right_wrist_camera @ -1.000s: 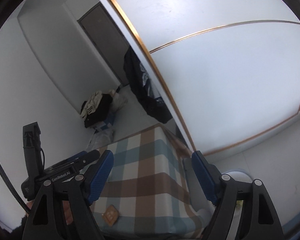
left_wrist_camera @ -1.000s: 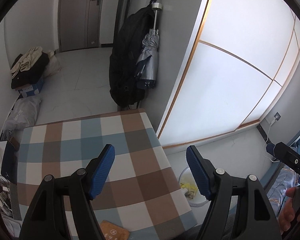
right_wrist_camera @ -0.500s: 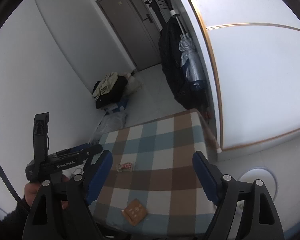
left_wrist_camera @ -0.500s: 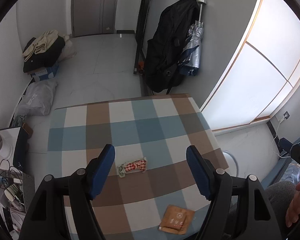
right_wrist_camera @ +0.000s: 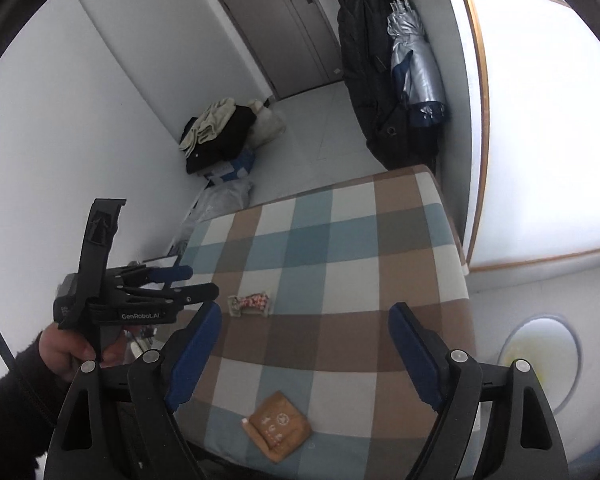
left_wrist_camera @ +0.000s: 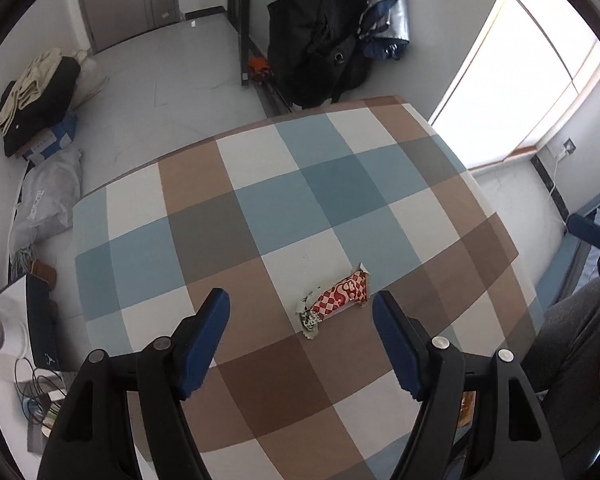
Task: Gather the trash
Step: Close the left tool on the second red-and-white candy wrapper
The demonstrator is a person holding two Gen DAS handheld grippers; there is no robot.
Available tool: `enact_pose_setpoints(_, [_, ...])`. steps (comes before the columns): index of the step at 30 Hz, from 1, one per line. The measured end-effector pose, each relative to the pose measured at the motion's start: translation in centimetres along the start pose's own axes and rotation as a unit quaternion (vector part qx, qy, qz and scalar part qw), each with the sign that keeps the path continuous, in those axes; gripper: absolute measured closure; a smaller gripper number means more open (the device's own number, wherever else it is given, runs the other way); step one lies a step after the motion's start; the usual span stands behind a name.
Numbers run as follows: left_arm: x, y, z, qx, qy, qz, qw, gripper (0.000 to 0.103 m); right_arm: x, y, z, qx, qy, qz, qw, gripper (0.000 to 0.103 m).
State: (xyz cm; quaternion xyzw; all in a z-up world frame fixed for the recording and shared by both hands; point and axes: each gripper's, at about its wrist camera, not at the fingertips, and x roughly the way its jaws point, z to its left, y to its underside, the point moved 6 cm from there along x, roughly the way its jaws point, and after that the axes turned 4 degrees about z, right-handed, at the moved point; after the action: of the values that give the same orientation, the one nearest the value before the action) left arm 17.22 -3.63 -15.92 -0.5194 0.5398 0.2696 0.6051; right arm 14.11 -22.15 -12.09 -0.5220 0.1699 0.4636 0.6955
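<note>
On the checkered tabletop (left_wrist_camera: 284,208), a red-and-white snack wrapper (left_wrist_camera: 334,300) is lying between the released jaws of the left gripper (left_wrist_camera: 300,312), untouched. Nearer the front edge, a brown packet (right_wrist_camera: 278,424) is sitting below the right gripper (right_wrist_camera: 304,328), whose empty jaws have just been widening.

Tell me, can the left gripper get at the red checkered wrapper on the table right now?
Probably yes. The left gripper is open and empty, and the red checkered wrapper lies flat on the checkered tablecloth between its fingers' line, with nothing in the way.
</note>
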Motion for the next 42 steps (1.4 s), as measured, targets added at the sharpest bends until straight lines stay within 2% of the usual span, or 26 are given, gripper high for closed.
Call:
enact_pose_setpoints(2, [0.9,0.1,-0.2,0.014,0.017,0.013,0.9997,0.032,0.5,-0.3,-0.4,0.003,0.006,0.002,1.000,0.017])
enact_pose_setpoints(7, [3.0,0.4,-0.9,0.060,-0.006,0.048,0.9971,0.032,1.2,-0.4,-1.4,0.010,0.022,0.012,1.000,0.017])
enact_pose_setpoints(12, [4.3,1.0,-1.8,0.094,0.001,0.079,0.9924,0.032,1.2,-0.6,-1.8,0.013,0.024,0.013,1.000,0.017])
enact_pose_setpoints(17, [4.6,1.2,-2.1,0.110,-0.005,0.085,0.9903,0.032,1.1,-0.4,-1.8,0.014,0.021,0.014,1.000,0.017])
enact_pose_setpoints(21, [4.3,1.4,-2.0,0.113,-0.008,0.069,0.9911,0.033,0.9,-0.2,-1.8,0.012,0.018,0.015,1.000,0.017])
enact_pose_setpoints(25, [4.0,1.3,-1.7,0.116,-0.005,0.060,0.9914,0.064,0.8,0.1,-1.9,0.011,0.021,0.017,1.000,0.017])
enact_pose_setpoints(29, [4.0,1.2,-1.5,0.109,0.008,0.066,0.9918,0.067,0.7,0.4,-1.9,0.005,0.028,0.019,0.999,0.017])
enact_pose_setpoints(30, [3.9,1.0,-1.5,0.107,0.008,0.066,0.9920,0.070,0.8,0.6,-1.8,0.001,0.032,0.020,0.999,0.017])
enact_pose_setpoints(31, [3.9,1.0,-1.5,0.102,0.014,0.067,0.9924,0.079,0.8,0.7,-1.7,-0.002,0.031,0.025,0.999,0.017])
enact_pose_setpoints(36, [3.8,1.3,-1.0,0.065,0.035,0.078,0.9942,0.089,1.4,2.0,-1.0,-0.017,0.028,0.048,0.998,0.017])
enact_pose_setpoints(39, [3.7,1.7,-0.4,0.043,0.052,0.081,0.9944,0.090,2.0,3.3,-0.2,-0.027,0.019,0.073,0.997,0.017])
enact_pose_setpoints(42, [3.2,2.3,0.0,0.032,0.053,0.080,0.9948,0.091,2.6,4.8,1.6,-0.064,0.014,0.096,0.993,0.017])
